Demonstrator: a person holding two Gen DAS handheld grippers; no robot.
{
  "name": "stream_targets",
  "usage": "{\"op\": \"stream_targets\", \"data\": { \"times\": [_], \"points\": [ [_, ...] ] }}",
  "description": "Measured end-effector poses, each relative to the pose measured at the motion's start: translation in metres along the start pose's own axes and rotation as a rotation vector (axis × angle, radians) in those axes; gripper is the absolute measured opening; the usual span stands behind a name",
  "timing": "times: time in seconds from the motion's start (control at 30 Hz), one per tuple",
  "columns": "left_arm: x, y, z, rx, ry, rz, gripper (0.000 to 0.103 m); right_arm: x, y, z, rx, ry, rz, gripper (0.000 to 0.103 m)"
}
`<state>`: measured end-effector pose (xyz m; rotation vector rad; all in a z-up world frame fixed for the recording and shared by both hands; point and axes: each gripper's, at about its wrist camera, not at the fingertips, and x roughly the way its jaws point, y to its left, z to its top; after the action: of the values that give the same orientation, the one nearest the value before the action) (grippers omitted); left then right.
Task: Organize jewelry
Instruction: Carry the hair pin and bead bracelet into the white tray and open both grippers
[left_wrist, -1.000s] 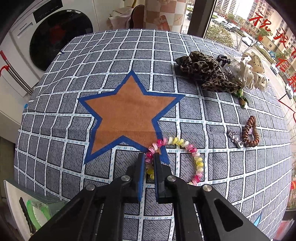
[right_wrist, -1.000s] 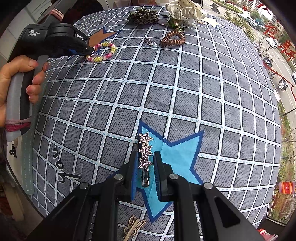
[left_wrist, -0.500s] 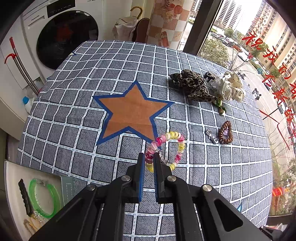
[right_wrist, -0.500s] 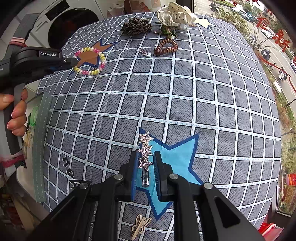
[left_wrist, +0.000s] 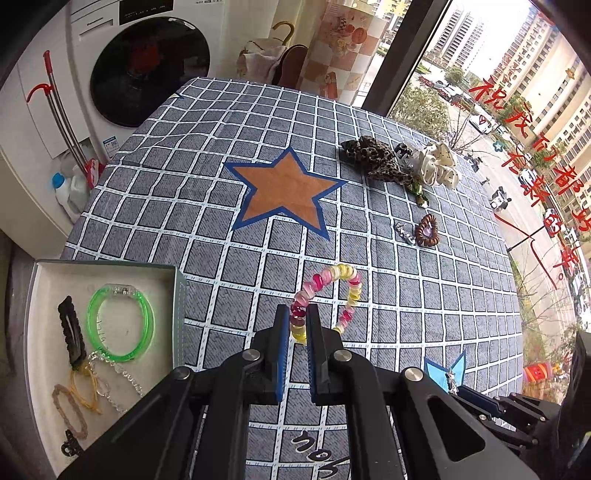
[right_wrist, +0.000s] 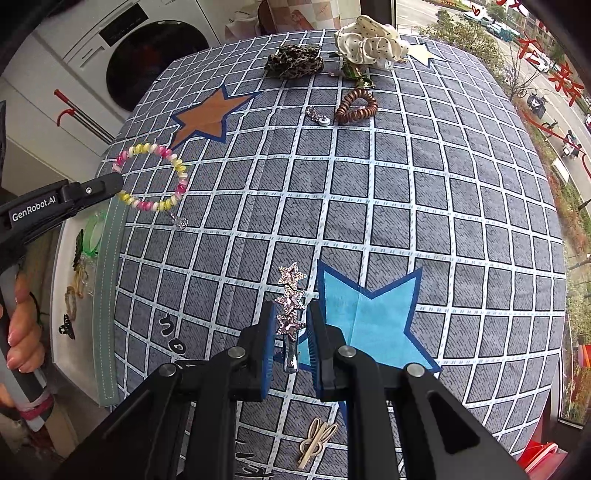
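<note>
Jewelry being sorted into a white tray (left_wrist: 44, 280) at the left edge of a checked tablecloth (left_wrist: 221, 236). Pink-and-yellow bead bracelet (left_wrist: 328, 295) hanging pinched in the left gripper (left_wrist: 294, 325), lifted clear of the cloth, just right of the tray. Star hair clip (right_wrist: 290, 306) sitting between the fingers of the right gripper (right_wrist: 290, 334), farther right of the tray, beside a light blue star patch (right_wrist: 369, 317); pinching it, by the look of it, though contact hard to confirm. Already lying in the tray: green bangle (left_wrist: 120, 325), black clip (left_wrist: 70, 332), silver chain (left_wrist: 114, 373), a few small bands. Remaining on the cloth well away from the tray: leopard scrunchie (left_wrist: 373, 158), cream scrunchie (left_wrist: 439, 166), brown coil hair tie (left_wrist: 427, 230), small silver charm (left_wrist: 404, 232), beige clip (right_wrist: 317, 439). Judging by that, roughly half done.
</note>
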<state>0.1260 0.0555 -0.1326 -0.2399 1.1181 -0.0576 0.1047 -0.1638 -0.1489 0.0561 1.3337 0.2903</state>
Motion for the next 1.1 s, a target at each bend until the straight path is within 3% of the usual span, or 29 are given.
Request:
{"op": "stream_targets", "data": {
  "times": [0.47,0.83,1.1],
  "points": [
    [-0.031,0.026,-0.058,-0.011,0.061,-0.036,0.015,-0.004,0.039,-0.005,-0.069,0.016,0.019,0.018],
    [-0.08,0.027,-0.057,-0.011,-0.022,-0.103,0.015,0.005,0.068,-0.007,-0.092,0.014,0.019,0.018],
    [-0.093,0.047,-0.067,-0.037,-0.016,-0.079,0.015,-0.002,0.086,-0.004,-0.116,0.001,0.039,0.018]
  ]
}}
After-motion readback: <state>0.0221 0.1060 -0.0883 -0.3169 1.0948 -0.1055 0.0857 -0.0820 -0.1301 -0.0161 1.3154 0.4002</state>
